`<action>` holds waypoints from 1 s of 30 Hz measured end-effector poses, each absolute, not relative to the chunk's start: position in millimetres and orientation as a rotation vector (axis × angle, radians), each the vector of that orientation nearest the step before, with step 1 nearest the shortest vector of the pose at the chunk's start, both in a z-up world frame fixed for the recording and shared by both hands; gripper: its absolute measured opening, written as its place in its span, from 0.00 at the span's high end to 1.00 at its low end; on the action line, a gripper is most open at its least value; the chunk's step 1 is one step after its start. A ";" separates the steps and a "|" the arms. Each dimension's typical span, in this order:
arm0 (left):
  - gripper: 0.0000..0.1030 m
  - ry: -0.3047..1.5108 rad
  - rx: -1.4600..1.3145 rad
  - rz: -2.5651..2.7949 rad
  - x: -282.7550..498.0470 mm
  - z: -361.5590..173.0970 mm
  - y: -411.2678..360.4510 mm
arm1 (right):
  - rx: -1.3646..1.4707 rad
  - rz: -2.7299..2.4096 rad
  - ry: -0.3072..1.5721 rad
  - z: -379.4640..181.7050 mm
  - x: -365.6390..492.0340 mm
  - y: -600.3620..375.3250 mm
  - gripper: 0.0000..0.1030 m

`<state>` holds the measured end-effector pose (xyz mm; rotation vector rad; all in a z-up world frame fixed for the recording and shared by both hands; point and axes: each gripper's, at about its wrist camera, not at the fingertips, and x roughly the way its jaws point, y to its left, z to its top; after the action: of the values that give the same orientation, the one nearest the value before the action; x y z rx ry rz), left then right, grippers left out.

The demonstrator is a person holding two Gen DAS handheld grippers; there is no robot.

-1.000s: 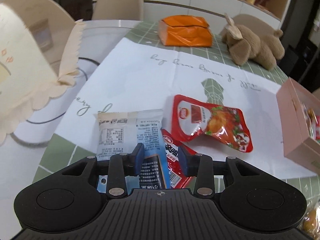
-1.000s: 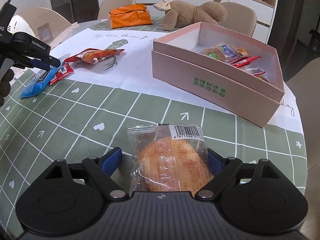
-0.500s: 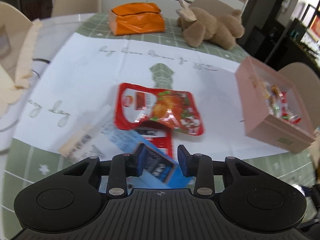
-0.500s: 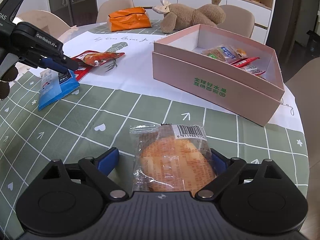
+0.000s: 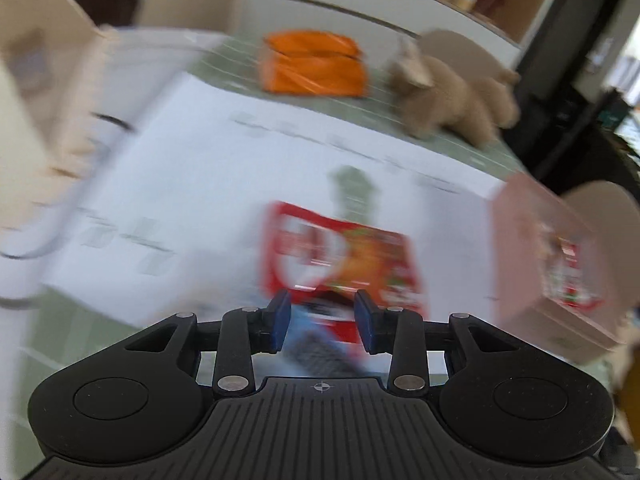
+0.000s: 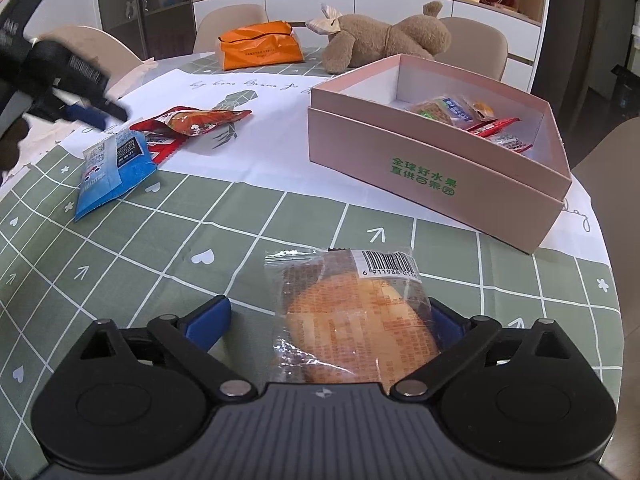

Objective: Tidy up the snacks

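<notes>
Table (image 6: pixel 240 216): green grid cloth with a white sheet over the far half. The pink box (image 6: pixel 420 160) sat open on the sheet at right, a few snacks already inside along its far wall.

Loose snacks left, by our count:
- bun packet (image 6: pixel 352 312), flat on the cloth, close in front of the box
- red pouch (image 6: pixel 192 120), on the sheet well left of the box
- blue packet (image 6: pixel 112 168), just beside the pouch, half on the cloth

Right gripper (image 6: pixel 328 320): jaws had just been opening and stood very wide. The bun lay between them with nothing gripped; the left pad was clearly off it, the right pad at the wrapper's edge.

Left gripper (image 5: pixel 322 320): jaws partly open and empty, hovering over the blue packet. Its own view was badly smeared.

We judged the step in hand as re-gripping the bun. To do it well:
- centre the jaws on the bun
- close across the body, not the crinkly seal
- squeeze lightly, because it's soft
- lift clear of the box wall before moving over it
</notes>
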<state>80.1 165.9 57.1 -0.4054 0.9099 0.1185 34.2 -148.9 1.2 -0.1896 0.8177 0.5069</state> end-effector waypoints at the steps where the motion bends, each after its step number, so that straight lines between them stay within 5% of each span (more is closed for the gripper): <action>1: 0.62 0.922 -0.409 0.084 85.7 53.9 160.3 | -0.190 0.507 0.818 1.2 34.4 -148.8 0.03; 10: 0.67 0.991 -0.254 0.169 94.3 37.3 159.5 | -0.187 0.507 0.810 0.5 31.5 -150.8 0.03; 18: 0.67 0.957 -0.421 0.300 88.7 31.5 202.7 | -0.186 0.507 0.794 -1.5 29.8 -149.9 0.00; 30: 0.66 1.034 -0.186 -0.072 77.4 32.9 99.7 | -0.186 0.508 0.794 -1.6 30.1 -150.0 0.00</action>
<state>77.4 99.7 32.9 -0.1859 1.0344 -0.0722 30.1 -150.0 -1.6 -0.1864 0.7937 0.5080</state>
